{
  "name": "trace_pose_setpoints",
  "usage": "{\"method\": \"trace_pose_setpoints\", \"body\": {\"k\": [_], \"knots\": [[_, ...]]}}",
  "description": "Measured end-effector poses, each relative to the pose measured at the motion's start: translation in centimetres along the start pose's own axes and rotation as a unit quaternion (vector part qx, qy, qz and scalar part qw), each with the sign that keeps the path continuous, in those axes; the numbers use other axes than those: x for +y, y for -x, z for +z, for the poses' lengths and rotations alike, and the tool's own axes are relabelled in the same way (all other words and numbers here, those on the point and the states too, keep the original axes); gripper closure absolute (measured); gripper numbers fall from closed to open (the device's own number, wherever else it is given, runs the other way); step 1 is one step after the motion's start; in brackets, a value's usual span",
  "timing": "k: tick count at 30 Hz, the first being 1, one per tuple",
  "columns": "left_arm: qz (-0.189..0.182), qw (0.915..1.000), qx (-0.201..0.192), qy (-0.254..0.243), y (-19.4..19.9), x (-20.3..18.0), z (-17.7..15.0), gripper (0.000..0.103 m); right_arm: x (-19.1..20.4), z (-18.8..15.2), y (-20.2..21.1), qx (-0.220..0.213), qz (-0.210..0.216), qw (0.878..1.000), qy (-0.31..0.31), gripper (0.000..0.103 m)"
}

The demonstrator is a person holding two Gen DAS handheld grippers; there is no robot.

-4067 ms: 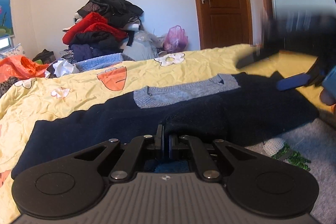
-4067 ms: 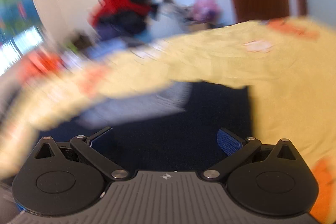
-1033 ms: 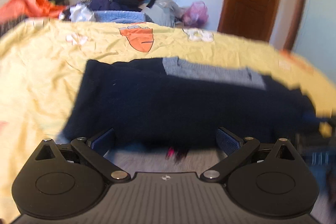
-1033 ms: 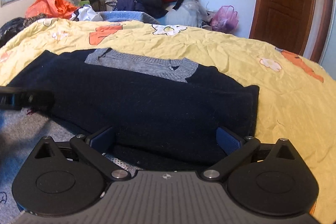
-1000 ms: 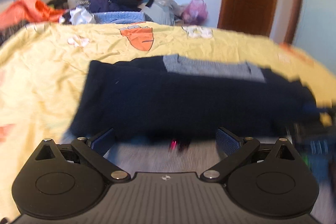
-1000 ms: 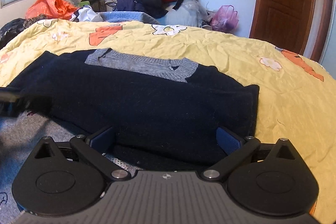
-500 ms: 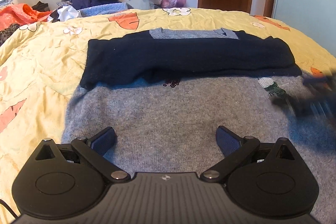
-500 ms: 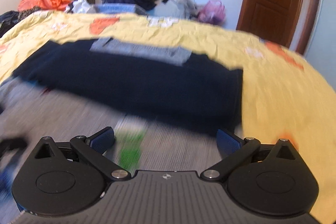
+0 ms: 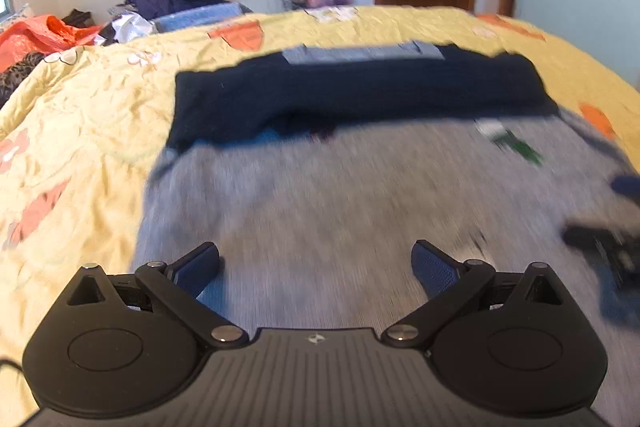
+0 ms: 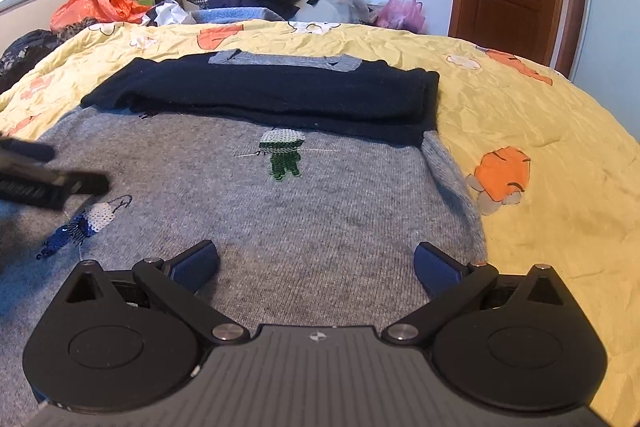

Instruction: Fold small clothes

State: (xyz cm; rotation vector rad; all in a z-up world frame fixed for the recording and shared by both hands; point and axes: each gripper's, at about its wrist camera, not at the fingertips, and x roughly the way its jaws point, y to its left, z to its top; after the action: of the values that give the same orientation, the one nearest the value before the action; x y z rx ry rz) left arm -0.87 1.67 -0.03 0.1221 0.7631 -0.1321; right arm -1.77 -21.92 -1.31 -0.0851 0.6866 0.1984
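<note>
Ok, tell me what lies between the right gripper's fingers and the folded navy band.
In the right wrist view, only grey knit with a green sequin figure lies between the right gripper and the navy band.

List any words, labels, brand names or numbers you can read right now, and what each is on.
None: no legible words or numbers in either view.
Left gripper and right gripper: a small emblem on each body, no letters.
Grey sweater: sequin figures only, no text.
</note>
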Motion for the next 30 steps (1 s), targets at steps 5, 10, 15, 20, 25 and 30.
{"method": "trace_pose_setpoints", "body": {"k": [5, 10, 15, 20, 25, 30], "knots": [[-0.017, 0.9998, 0.004, 0.007, 3.2, 0.2, -3.5, 0.000, 0.0, -0.1, 0.0, 0.000, 0.000, 1.000, 0.000, 0.000], [-0.025, 0.9994, -0.017, 0.016, 3.8, 0.8, -4.7, 0.000, 0.0, 0.0, 0.0, 0.000, 0.000, 1.000, 0.000, 0.000], [-0.011, 0.9997, -0.016, 0.011, 3.9, 0.3, -4.5, 0.000, 0.0, -0.2, 0.8, 0.000, -0.006, 1.000, -0.010, 0.000], [0.017, 0.9997, -0.012, -0.009, 6.4, -0.7, -6.1, 0.000, 2.2, -2.7, 4.7, 0.016, 0.038, 0.999, 0.018, 0.000], [0.013, 0.9991, -0.036, -0.019, 7.9, -1.3, -8.5, 0.000, 3.5, -4.3, 5.6, -0.001, 0.032, 0.998, 0.047, 0.000], [-0.012, 0.9996, -0.020, 0.016, 7.2, -0.2, -7.9, 0.000, 3.4, -3.9, 5.1, 0.003, 0.039, 0.998, 0.038, 0.000]]}}
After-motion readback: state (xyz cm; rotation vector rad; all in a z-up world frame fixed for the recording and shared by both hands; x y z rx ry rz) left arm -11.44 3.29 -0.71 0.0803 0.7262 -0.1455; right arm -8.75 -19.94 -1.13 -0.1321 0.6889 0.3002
